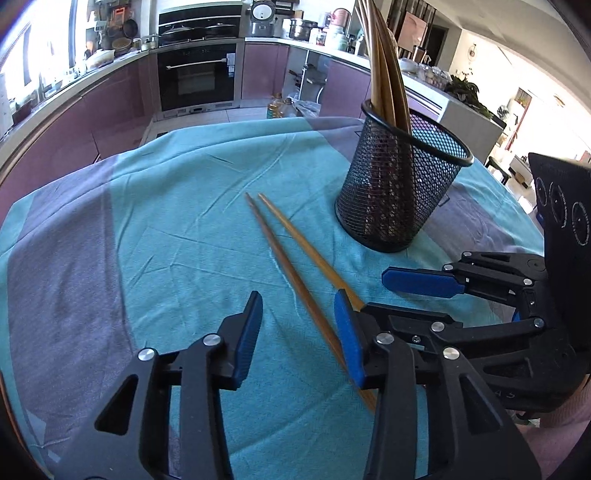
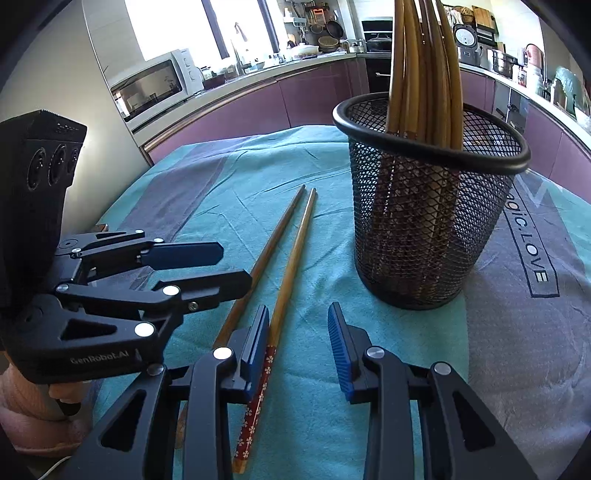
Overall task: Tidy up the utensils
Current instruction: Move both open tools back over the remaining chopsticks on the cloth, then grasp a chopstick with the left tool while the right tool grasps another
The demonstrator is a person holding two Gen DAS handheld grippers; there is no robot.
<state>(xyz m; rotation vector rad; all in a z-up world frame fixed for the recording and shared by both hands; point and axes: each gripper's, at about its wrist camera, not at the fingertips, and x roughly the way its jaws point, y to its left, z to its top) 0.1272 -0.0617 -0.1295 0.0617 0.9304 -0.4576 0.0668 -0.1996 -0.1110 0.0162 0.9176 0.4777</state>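
Most chopsticks already stand in my mesh holder (image 2: 428,206), two chopsticks (image 2: 291,258) left flat on the surface (image 1: 166,221); both grippers' jaws part-open over them, gripping nothing

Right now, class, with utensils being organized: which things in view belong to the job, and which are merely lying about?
Belong to the job:
- two loose chopsticks on the cloth
- mesh holder, upright, chopsticks already inside
- left gripper, right gripper

Lying about:
- teal cloth
- microwave
- oven
- rice cooker
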